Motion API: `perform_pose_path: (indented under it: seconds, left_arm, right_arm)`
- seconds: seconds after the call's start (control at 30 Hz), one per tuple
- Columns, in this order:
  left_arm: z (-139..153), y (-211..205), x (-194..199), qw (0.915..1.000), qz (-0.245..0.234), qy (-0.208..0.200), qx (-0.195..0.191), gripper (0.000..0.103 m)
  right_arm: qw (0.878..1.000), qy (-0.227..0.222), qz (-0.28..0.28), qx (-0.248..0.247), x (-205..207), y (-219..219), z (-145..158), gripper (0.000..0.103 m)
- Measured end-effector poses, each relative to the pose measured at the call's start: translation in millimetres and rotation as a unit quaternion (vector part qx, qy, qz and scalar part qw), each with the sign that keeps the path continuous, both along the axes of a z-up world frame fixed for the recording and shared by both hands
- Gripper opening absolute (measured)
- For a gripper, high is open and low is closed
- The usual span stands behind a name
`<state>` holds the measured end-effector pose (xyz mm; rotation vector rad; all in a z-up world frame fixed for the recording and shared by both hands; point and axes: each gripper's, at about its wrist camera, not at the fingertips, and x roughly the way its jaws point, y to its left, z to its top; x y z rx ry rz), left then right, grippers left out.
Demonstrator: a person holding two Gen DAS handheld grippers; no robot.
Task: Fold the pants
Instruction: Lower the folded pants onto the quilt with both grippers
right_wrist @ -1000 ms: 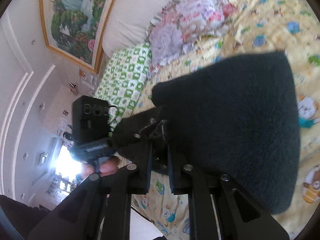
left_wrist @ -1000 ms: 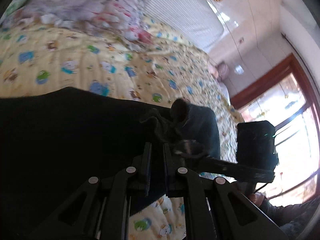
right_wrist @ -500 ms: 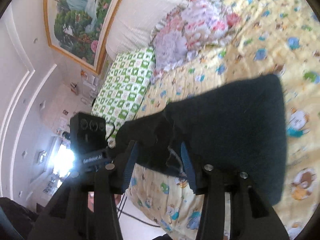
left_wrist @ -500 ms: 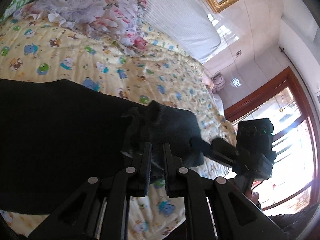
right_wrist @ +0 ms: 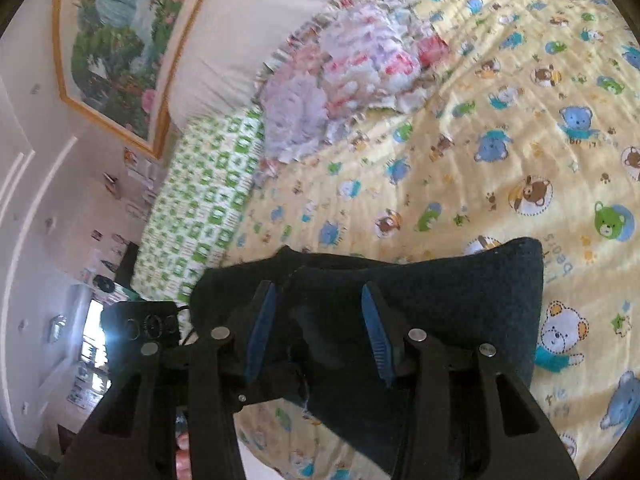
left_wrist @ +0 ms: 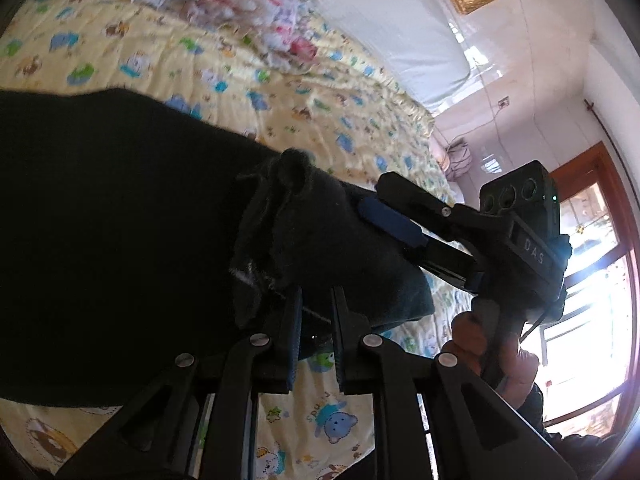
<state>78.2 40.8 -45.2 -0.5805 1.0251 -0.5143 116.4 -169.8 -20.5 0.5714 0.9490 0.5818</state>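
Note:
The dark pants (left_wrist: 120, 220) lie folded on the yellow cartoon-print bedspread (left_wrist: 280, 80). In the left wrist view my left gripper (left_wrist: 316, 300) is shut on a bunched edge of the pants near the bed's near side. My right gripper shows beside it in that view (left_wrist: 404, 208), open, with a blue pad resting against the cloth. In the right wrist view my right gripper (right_wrist: 316, 304) stands open with its blue pads apart, just above the folded pants (right_wrist: 460, 300), holding nothing.
Floral bedding (right_wrist: 352, 68) and a green checked pillow (right_wrist: 200, 200) lie at the head of the bed. A white headboard cushion (left_wrist: 392, 20) and framed painting (right_wrist: 116, 52) are behind. A window (left_wrist: 592, 300) is at the right.
My right gripper has opened and let go of the pants, pulling back slightly. The pants have settled lower onto the bed. My left gripper stays shut on the cloth.

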Motion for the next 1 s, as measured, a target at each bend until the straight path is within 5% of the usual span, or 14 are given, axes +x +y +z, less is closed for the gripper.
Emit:
perform_pose_path:
  seconds: [0.23, 0.43, 0.63, 0.83, 1.0]
  left_arm:
    - [-12.5, -2.1, 2.9, 0.9998, 0.015, 0.013, -0.008, 0.015]
    - [-2.0, 5.6, -5.6, 0.999, 0.044, -0.004, 0.005, 0.036]
    - [6.8, 31.1, -19.0, 0.9956, 0.093, -0.007, -0.005, 0.038]
    - [16.4, 67.7, -45.8, 0.9846, 0.173, -0.021, 0.015, 0.039]
    - [16.9, 103.5, -73.3, 0.9676, 0.25, -0.024, 0.022, 0.052]
  right_arm:
    - [1.0, 0.002, 0.005, -0.017, -0.9, 1.0, -4.2, 0.044]
    - [1.0, -0.007, 0.013, -0.026, -6.1, 8.5, 8.6, 0.047]
    - [0.999, -0.021, 0.028, -0.028, -9.1, 20.4, 21.7, 0.047]
    - [0.996, -0.041, 0.063, -0.046, -7.9, 47.0, 33.1, 0.055]
    - [0.99, -0.049, 0.109, -0.068, -1.3, 81.9, 34.8, 0.055]
